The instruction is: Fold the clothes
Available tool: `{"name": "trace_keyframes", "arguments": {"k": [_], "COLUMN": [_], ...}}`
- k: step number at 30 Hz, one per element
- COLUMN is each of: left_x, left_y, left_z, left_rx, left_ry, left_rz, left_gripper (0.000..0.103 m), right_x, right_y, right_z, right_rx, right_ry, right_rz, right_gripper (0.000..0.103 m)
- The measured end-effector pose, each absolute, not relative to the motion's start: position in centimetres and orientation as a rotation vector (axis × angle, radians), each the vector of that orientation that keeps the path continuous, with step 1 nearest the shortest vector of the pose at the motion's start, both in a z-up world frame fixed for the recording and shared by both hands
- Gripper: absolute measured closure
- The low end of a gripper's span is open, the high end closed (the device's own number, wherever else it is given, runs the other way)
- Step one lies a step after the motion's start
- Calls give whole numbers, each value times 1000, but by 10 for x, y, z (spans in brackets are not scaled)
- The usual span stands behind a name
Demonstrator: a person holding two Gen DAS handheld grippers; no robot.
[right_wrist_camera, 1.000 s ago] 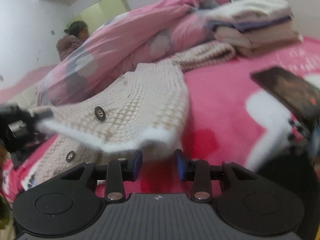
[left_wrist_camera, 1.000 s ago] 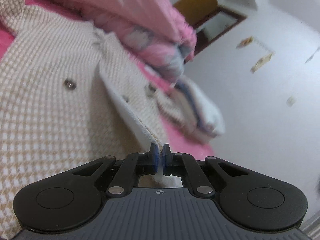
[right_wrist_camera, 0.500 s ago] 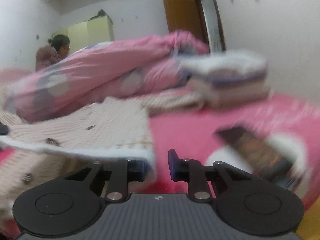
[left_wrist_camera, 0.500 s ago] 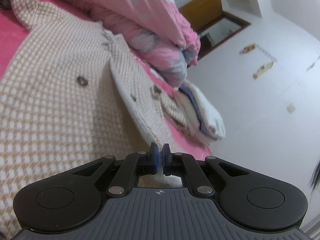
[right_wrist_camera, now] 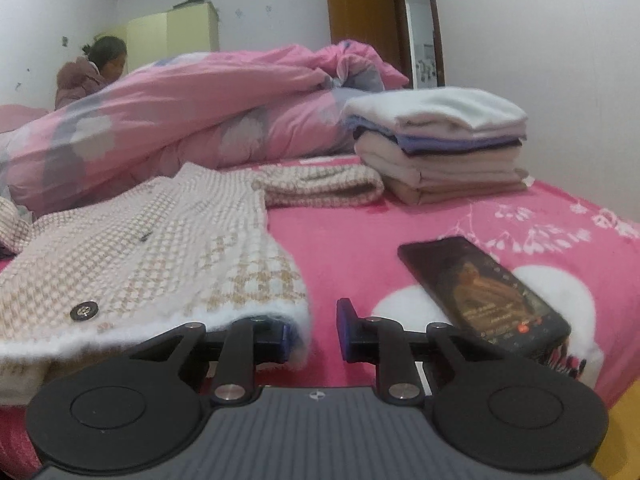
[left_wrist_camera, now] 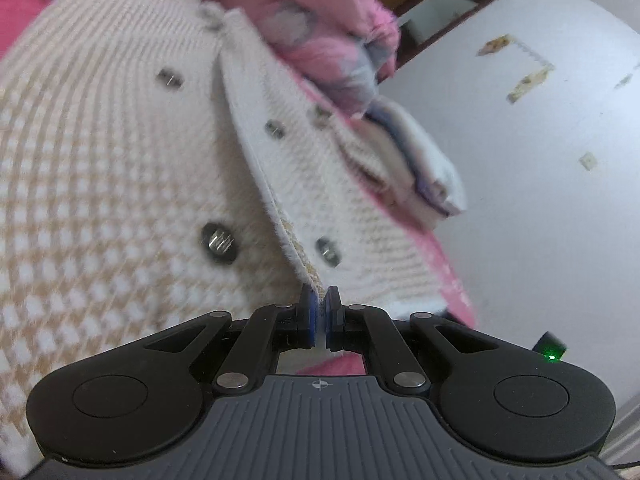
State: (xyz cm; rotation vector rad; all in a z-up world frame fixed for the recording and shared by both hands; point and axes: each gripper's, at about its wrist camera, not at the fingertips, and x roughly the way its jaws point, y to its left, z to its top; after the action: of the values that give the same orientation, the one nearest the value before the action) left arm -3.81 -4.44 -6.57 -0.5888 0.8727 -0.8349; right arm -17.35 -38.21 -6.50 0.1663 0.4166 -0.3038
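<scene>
Both hand-held grippers changed: the left hand-held gripper (left_wrist_camera: 320,308), still pinching the cardigan's (left_wrist_camera: 100,168) front edge, has sunk toward the bed (right_wrist_camera: 360,248), while the right hand-held gripper (right_wrist_camera: 312,330) just narrowed beside its hem, gripping nothing yet.

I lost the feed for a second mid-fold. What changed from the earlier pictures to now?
The right hand-held gripper has just been closing its jaws; they stand apart, the cardigan hem draped over the left finger, not pinched. Its view levelled out over the bed. The left hand-held gripper sank closer to the fabric. Unchanged: left stays clamped on the cardigan's front edge; folded stack and phone in place.
</scene>
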Motion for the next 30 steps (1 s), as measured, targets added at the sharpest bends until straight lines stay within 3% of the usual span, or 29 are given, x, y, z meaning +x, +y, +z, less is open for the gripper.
{"name": "trace_keyframes", "arguments": {"k": [5, 8, 11, 15, 18, 23, 30], "left_x": [-41, -41, -39, -41, -40, -45, -50], "left_y": [-46, -46, -45, -43, -39, -37, -39], "left_z": [-71, -73, -75, -84, -91, -98, -103], "left_rx": [-543, -532, -536, -541, -563, -559, -562], "left_ry": [866, 858, 842, 803, 772, 694, 614], "left_rz": [-826, -838, -860, -894, -925, -965, -987], "left_gripper": [101, 100, 99, 97, 96, 96, 96], "right_x": [-170, -178, -196, -227, -233, -158, 45], "right_y": [-381, -379, -375, -372, -376, -366, -283], "right_z": [-67, -64, -58, -40, -8, 51, 57], "right_rx": [159, 123, 65, 7, 53, 116, -84], "right_ry": [477, 519, 580, 653, 604, 466, 558], "right_rz": [-307, -314, -297, -201, -137, 48, 248], "right_gripper": [77, 60, 49, 49, 49, 49, 52]}}
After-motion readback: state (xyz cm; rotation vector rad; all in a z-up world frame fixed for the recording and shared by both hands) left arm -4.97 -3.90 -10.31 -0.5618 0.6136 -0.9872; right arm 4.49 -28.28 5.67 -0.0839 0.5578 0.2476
